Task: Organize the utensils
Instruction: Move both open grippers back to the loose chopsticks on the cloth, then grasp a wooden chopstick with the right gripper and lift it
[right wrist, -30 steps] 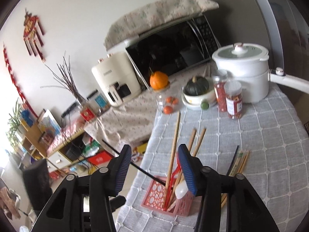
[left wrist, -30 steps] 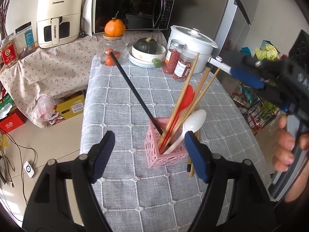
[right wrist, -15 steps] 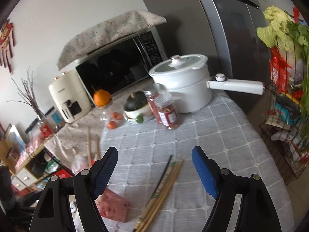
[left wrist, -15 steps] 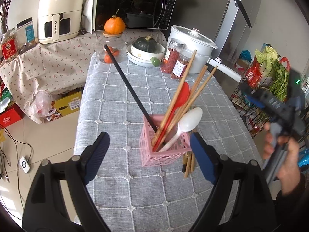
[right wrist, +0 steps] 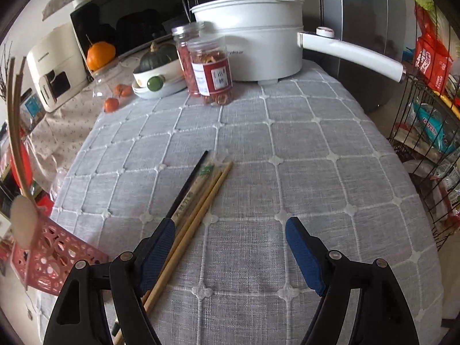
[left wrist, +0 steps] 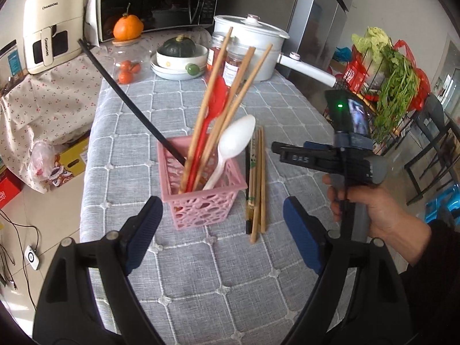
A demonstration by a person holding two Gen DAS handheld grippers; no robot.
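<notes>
A pink perforated basket (left wrist: 201, 198) stands on the grey checked tablecloth and holds wooden chopsticks (left wrist: 212, 97), a red spatula (left wrist: 211, 112), a white spoon (left wrist: 234, 141) and one black chopstick (left wrist: 126, 97). Several loose chopsticks (left wrist: 256, 184) lie flat just right of it. My left gripper (left wrist: 222, 227) hovers open in front of the basket, nothing between its pads. My right gripper (right wrist: 230, 244) is open low over the cloth; the loose chopsticks (right wrist: 198, 195) run under its left finger (right wrist: 156, 254). The basket (right wrist: 51, 258) shows at that view's left edge. A hand (left wrist: 373, 210) holds the right gripper.
At the table's far end stand a white electric pot (right wrist: 258, 34) with a long handle, two red-filled jars (right wrist: 214, 72), a bowl with a green squash (left wrist: 179, 54) and a jar topped by an orange (left wrist: 128, 28). A wire rack of groceries (right wrist: 431, 132) stands right of the table.
The right gripper dropped from above the basket to low over the cloth by the loose chopsticks, tilting downward and opening wider. The left gripper opened slightly and shifted so the basket sits nearer its centre.
</notes>
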